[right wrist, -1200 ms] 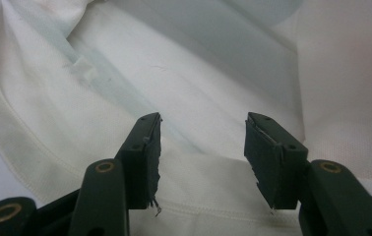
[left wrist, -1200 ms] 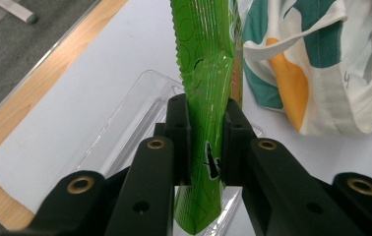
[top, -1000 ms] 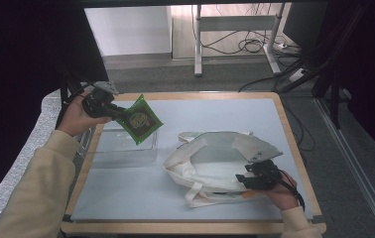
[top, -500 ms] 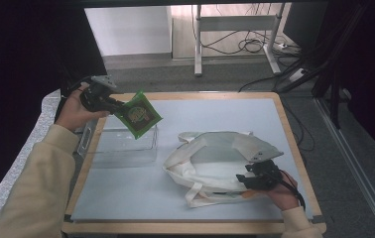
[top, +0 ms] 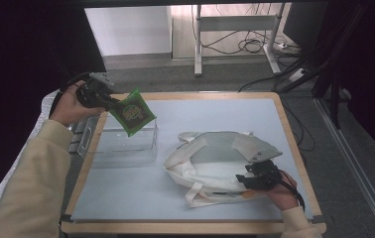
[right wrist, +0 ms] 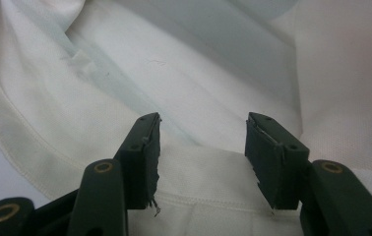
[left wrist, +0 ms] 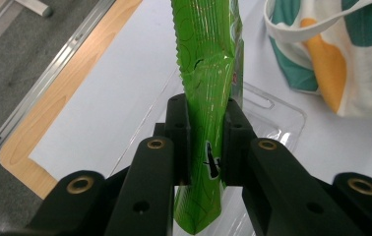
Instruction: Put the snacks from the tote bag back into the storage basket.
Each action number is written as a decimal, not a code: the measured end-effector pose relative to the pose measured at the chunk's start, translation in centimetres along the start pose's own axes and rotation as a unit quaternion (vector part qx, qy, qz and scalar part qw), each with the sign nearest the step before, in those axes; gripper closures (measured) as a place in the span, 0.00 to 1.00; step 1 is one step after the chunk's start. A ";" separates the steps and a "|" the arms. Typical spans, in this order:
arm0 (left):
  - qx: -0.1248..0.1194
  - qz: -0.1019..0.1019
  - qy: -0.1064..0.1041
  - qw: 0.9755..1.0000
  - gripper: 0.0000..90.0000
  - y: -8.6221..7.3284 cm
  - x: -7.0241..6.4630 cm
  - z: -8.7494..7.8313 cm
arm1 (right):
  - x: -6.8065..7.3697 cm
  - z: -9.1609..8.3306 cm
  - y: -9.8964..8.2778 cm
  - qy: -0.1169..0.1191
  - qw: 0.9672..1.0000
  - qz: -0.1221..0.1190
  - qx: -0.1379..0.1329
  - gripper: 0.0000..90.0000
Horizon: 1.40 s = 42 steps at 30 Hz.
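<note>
While the green packet hangs in the air and the bag waits open, the scene reads like this, largest thing first:

Table [top: 215, 111]: pale top with a wooden rim, carrying everything below.

Tote bag [top: 210, 163]: white cloth, lying on its side at the near right, mouth gaping toward the middle of the table.

Clear tray [top: 121, 146]: see-through bin at the left, just under the lifted packet.

Left gripper [top: 107, 100]: jaws drawn narrow, clamped on one end of the snack packet [left wrist: 208, 64], held above the tray's far left corner.

Right gripper [top: 247, 179]: jaws standing apart over the bag's hem [right wrist: 201, 167]; whether the pads pinch the cloth I cannot tell.

Step in hand: judged as the carry, packet lifted clear of the tray and not yet at the bag.

Next move: likely a swing rightward and down to the bag's mouth, packet tipped end-first, with the right side keeping the opening wide before release.
</note>
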<state>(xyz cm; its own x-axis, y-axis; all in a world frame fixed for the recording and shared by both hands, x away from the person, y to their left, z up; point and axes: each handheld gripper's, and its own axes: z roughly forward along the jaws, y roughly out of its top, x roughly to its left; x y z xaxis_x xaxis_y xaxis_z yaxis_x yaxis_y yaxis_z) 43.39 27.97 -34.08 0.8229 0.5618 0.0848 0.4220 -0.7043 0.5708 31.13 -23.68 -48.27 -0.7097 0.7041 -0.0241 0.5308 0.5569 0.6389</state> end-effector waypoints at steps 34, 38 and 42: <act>0.113 0.062 0.030 0.991 0.85 0.5 -0.3 9.1 | -0.1 0.1 -0.1 -0.001 1.000 0.000 0.003 0.51; 0.110 0.062 0.052 0.991 0.82 0.7 -0.2 9.4 | -0.1 0.2 -0.1 0.000 1.000 0.000 0.004 0.51; 0.106 0.060 0.065 0.990 0.80 0.5 -0.2 9.8 | -0.1 0.2 -0.1 0.000 1.000 0.000 0.004 0.51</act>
<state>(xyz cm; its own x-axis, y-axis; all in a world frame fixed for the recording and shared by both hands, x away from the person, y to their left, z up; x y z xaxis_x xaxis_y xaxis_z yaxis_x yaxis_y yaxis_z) 47.21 23.26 -41.85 0.8216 0.5100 0.2548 0.4057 -0.8370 0.3672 31.28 -23.73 -48.48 -0.7095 0.7043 -0.0242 0.5348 0.5605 0.6324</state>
